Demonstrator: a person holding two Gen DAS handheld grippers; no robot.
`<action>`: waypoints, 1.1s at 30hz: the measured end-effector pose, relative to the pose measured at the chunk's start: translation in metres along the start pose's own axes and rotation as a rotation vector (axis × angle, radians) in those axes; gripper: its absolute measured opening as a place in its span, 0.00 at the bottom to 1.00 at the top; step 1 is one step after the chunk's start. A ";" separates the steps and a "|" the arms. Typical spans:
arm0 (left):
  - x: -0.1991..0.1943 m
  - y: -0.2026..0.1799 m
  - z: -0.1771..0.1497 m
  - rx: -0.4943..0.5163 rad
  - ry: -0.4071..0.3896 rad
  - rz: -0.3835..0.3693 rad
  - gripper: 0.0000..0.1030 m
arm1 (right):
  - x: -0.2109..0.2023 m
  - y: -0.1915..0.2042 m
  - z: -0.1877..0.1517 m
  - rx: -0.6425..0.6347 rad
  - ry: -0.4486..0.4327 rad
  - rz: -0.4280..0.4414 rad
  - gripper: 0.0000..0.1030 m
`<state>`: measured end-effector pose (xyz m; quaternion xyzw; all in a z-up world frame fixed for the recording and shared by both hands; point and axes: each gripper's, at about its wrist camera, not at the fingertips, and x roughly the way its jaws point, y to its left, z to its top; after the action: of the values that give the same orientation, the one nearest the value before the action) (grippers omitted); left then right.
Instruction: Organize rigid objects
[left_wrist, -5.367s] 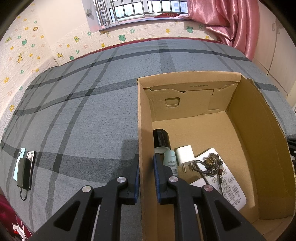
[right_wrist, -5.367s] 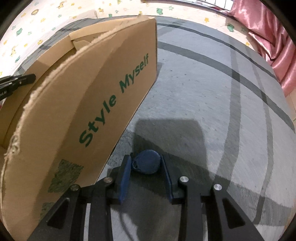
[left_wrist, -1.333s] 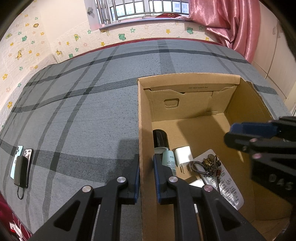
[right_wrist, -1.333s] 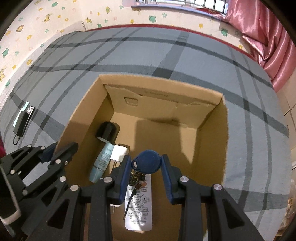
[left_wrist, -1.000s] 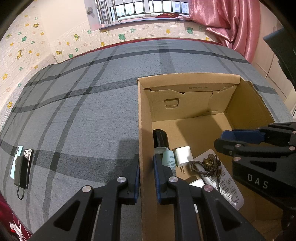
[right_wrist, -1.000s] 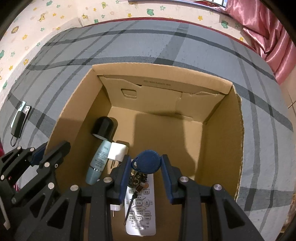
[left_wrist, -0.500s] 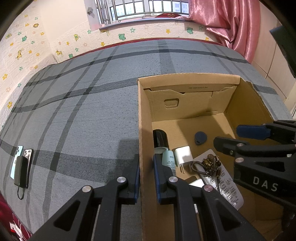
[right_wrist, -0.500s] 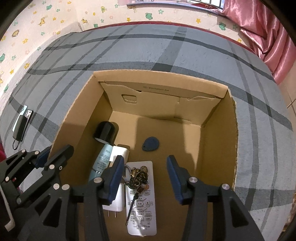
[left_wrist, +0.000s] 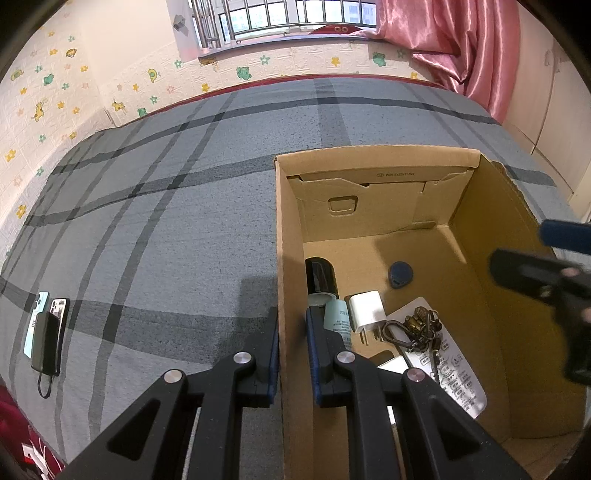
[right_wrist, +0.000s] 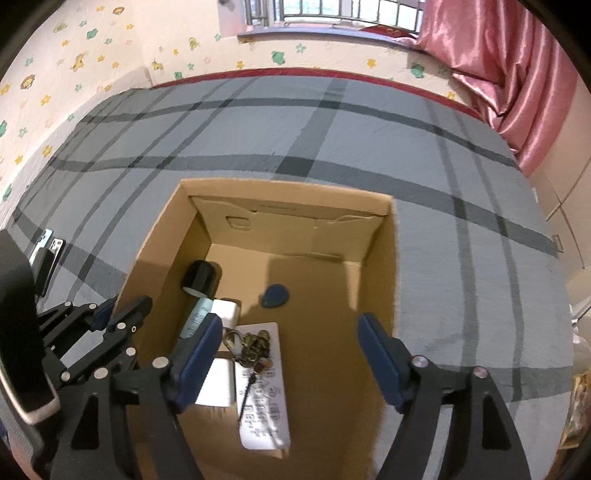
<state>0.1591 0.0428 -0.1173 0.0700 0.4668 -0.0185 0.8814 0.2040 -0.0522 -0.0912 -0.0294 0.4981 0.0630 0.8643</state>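
An open cardboard box (left_wrist: 284, 229) (right_wrist: 373, 258) stands on the grey plaid bed. A blue key fob (left_wrist: 400, 274) (right_wrist: 275, 295) lies on the box floor. Beside it lie a black-capped bottle (left_wrist: 320, 275) (right_wrist: 201, 275), a white charger (left_wrist: 365, 308), a key ring (left_wrist: 415, 326) (right_wrist: 249, 341) and a white remote (left_wrist: 452, 365) (right_wrist: 264, 402). My left gripper (left_wrist: 291, 343) (right_wrist: 122, 310) is shut on the box's left wall. My right gripper (right_wrist: 290, 354) is open and empty above the box; it shows blurred at the right of the left wrist view (left_wrist: 546, 266).
Two phones and a black power bank (left_wrist: 46, 336) (right_wrist: 46, 260) lie on the bed at the far left. A pink curtain (left_wrist: 443, 40) hangs at the back right. The starred wall and window run along the far side of the bed.
My right gripper opened and dropped the blue key fob onto the box floor, then opened wider and drew back and up. My left gripper kept its hold on the box wall.
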 end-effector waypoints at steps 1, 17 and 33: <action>0.000 0.000 0.000 0.001 0.000 0.002 0.14 | -0.004 -0.003 -0.001 0.004 -0.006 -0.005 0.79; -0.001 -0.003 0.000 0.014 0.004 0.023 0.14 | -0.049 -0.039 -0.028 0.097 -0.055 -0.057 1.00; -0.034 -0.008 0.002 0.008 -0.011 0.087 1.00 | -0.084 -0.044 -0.039 0.101 -0.126 -0.063 1.00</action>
<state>0.1403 0.0334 -0.0889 0.0939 0.4585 0.0175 0.8835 0.1347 -0.1066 -0.0385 0.0028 0.4441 0.0122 0.8959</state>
